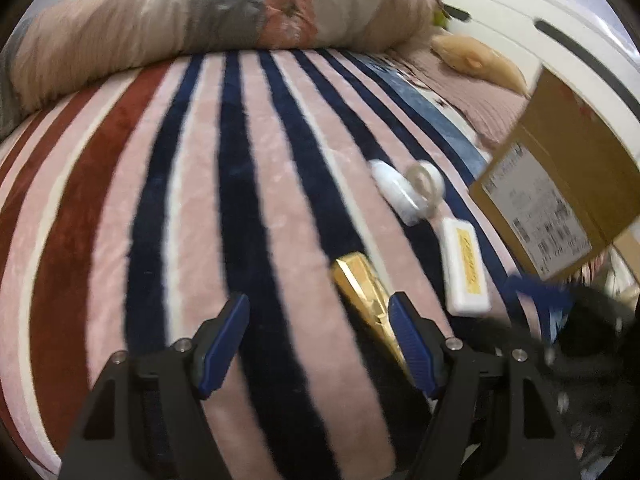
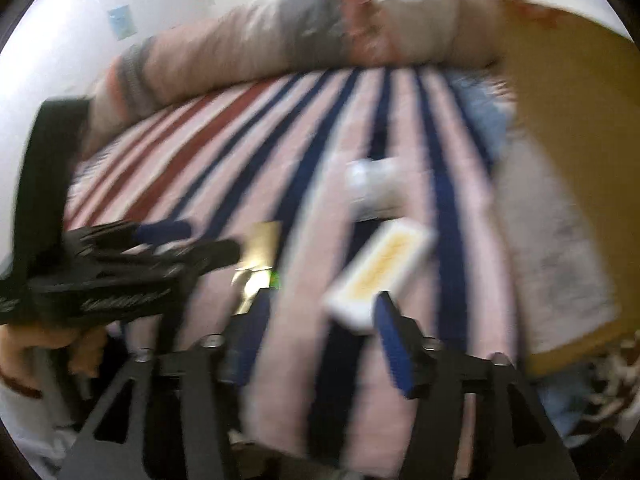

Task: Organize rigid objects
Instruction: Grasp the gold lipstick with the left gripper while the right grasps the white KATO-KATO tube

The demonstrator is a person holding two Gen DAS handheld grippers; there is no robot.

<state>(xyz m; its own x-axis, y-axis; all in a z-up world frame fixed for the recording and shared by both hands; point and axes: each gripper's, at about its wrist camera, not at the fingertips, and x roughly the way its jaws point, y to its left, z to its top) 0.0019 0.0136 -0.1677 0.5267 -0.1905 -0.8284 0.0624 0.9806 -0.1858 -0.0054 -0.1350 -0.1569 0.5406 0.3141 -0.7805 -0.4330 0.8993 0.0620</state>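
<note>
On the striped blanket lie a gold bar-shaped object (image 1: 362, 292), a white case with a yellow label (image 1: 466, 266), a white oblong item (image 1: 394, 192) and a clear tape roll (image 1: 426, 184). My left gripper (image 1: 318, 312) is open and empty, its right finger beside the gold object. My right gripper (image 2: 320, 308) is open and empty just short of the white case (image 2: 380, 272). The gold object (image 2: 258, 256) lies left of it, the white item (image 2: 374, 188) farther off. The left gripper also shows in the right wrist view (image 2: 160, 248). Both views are blurred.
A cardboard box (image 1: 560, 188) with a shipping label stands at the right, also in the right wrist view (image 2: 576, 184). A rolled quilt (image 1: 200, 28) lies across the back of the bed. A beige plush toy (image 1: 476, 58) sits near the white headboard.
</note>
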